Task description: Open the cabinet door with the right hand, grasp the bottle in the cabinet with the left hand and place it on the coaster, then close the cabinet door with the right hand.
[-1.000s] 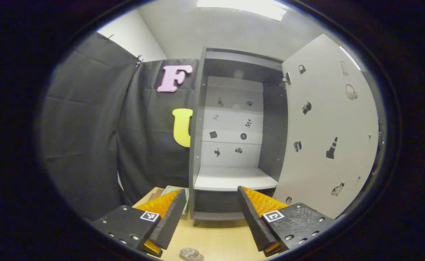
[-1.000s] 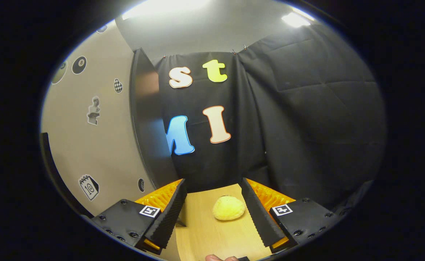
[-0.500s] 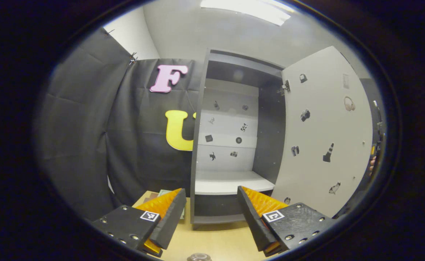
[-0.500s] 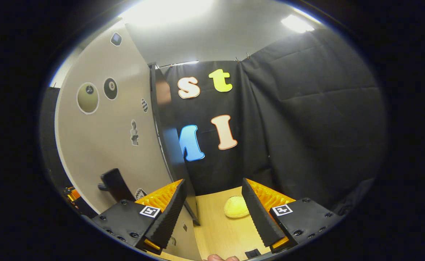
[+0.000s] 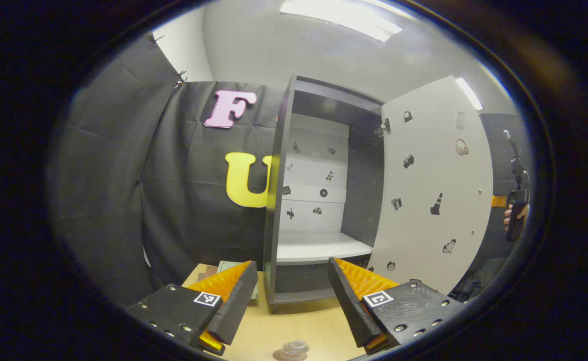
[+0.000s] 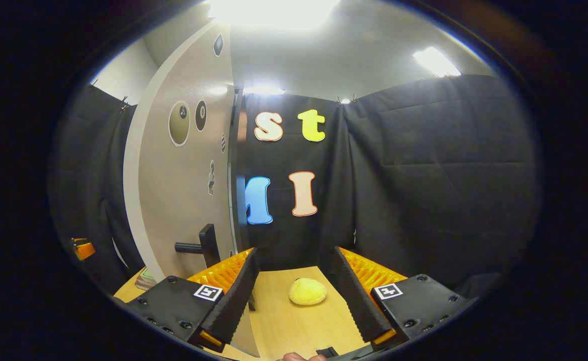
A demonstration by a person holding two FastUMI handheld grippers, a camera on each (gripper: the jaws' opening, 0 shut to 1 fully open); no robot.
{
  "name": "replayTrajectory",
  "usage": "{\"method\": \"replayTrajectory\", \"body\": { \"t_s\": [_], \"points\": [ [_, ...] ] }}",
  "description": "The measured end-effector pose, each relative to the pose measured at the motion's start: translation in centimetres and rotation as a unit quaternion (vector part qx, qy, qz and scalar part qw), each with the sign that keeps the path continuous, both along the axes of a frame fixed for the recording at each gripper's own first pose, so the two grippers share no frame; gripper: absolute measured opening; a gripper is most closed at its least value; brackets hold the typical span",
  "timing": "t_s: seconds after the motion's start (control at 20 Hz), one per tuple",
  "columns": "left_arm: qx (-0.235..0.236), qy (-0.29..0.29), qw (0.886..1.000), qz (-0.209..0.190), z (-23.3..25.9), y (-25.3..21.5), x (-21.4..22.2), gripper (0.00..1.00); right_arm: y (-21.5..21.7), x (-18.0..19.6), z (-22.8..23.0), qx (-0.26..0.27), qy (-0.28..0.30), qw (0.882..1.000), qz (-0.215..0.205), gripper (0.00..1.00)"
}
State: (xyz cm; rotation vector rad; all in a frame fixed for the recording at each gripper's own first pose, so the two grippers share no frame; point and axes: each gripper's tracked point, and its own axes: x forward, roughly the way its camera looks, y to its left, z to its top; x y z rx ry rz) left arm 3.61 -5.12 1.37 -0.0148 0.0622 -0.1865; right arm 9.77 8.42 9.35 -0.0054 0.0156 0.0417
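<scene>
The grey cabinet [image 5: 278, 200] stands with its pale door [image 5: 434, 200] swung out to the right and its white shelf [image 5: 319, 246] bare. My left gripper [image 5: 289, 265] hovers open in front of it, above the wooden table [image 5: 304, 326]. A small clear round cap [image 5: 294, 347], seemingly the bottle's top, sits just below the fingers. Past the door's edge a hand holds the other gripper [image 5: 516, 215]. In the right gripper view the door's outer face [image 6: 183, 190] and its dark handle [image 6: 198, 245] lie left of my open right gripper [image 6: 294, 253], apart from it.
A yellow lump [image 6: 307, 292] lies on the table between the right gripper's fingers, farther off. A flat greenish stack [image 5: 233, 265] rests left of the cabinet, also visible as a stack [image 6: 146, 278] under the door. Black cloth walls close in the back and sides.
The right gripper has drawn back from the door, bringing its handle into view. The left gripper has shifted left and back; the other gripper and hand now show past the door. Both stay open.
</scene>
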Motion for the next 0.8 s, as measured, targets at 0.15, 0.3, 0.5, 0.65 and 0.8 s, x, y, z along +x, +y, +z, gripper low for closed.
{"method": "replayTrajectory", "body": {
  "t_s": [0.15,0.3,0.5,0.65,0.8],
  "points": [
    [-0.001,0.008,1.000,0.006,-0.4,2.0,-0.8,0.88,2.0,-0.9,-0.3,0.022,0.001,1.000,0.006,0.88],
    [-0.007,0.018,1.000,0.011,-0.9,3.9,-1.6,0.88,4.5,-1.3,-0.6,0.034,0.001,0.999,0.025,0.94],
    [-0.007,0.026,0.999,0.022,-1.3,6.0,-2.2,0.85,8.1,-1.7,-0.8,0.048,0.005,0.997,0.058,0.94],
    [-0.012,0.035,0.999,0.018,-1.7,6.8,-2.8,0.88,11.7,-2.0,-1.1,0.051,0.010,0.994,0.091,0.95],
    [-0.016,0.042,0.999,0.022,-1.9,8.1,-3.5,0.85,14.9,-1.9,-0.7,0.040,0.006,0.992,0.118,0.95]
  ]
}}
